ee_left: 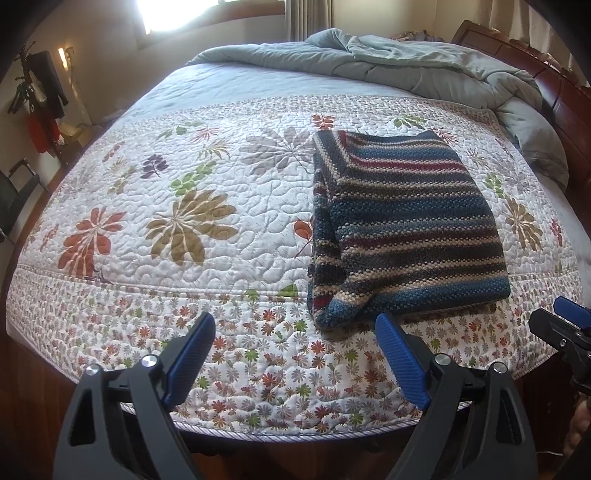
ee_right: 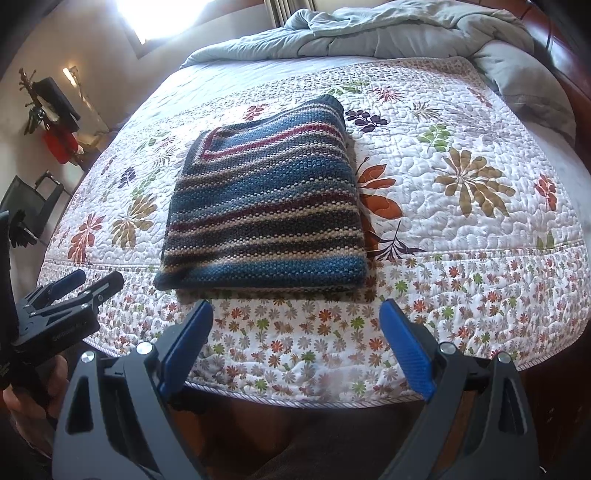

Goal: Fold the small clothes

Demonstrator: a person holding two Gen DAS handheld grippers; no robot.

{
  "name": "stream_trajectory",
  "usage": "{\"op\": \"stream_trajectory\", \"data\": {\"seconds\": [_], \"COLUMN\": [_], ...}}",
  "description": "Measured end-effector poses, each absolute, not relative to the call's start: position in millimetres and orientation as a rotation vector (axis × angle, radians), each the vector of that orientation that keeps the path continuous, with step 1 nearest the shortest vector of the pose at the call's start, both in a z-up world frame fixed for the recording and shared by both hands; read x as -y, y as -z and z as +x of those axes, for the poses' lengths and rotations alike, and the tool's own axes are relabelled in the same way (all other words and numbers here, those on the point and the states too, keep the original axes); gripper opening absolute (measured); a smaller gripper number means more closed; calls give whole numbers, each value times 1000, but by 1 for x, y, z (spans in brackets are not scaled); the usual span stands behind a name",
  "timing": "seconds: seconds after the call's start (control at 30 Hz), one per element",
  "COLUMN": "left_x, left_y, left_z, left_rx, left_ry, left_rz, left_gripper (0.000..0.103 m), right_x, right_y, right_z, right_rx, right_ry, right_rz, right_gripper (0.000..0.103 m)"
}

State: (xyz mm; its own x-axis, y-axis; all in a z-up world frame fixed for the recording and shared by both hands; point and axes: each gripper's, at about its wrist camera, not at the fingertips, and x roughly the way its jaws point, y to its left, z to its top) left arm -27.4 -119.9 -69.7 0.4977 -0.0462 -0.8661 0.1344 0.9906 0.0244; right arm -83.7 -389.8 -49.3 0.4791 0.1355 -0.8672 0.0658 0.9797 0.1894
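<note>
— Nearest you, lower frame: the left gripper [ee_left: 295, 325], jaws spread wide and holding nothing, over the flowered quilt [ee_left: 184, 221].

— And the right gripper [ee_right: 297, 314]?

— Same, gaping and empty. The folded striped sweater [ee_right: 266, 210] lies flat just beyond its blue fingertips [ee_right: 391, 314], mid-frame; a rumpled grey duvet [ee_right: 388, 33] is bunched along the top.
</note>
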Motion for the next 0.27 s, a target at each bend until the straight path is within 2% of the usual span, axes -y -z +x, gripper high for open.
{"op": "stream_trajectory", "data": {"seconds": [0.27], "left_x": [117], "left_y": [69], "left_z": [-26], "left_rx": [-1054], "left_ry": [106], "left_rz": [84], "left_gripper": [90], "right_x": [389], "right_y": [49], "right_z": [-83], "right_rx": [-1074], "right_ry": [-48], "right_rz": [216], "right_gripper": [91]}}
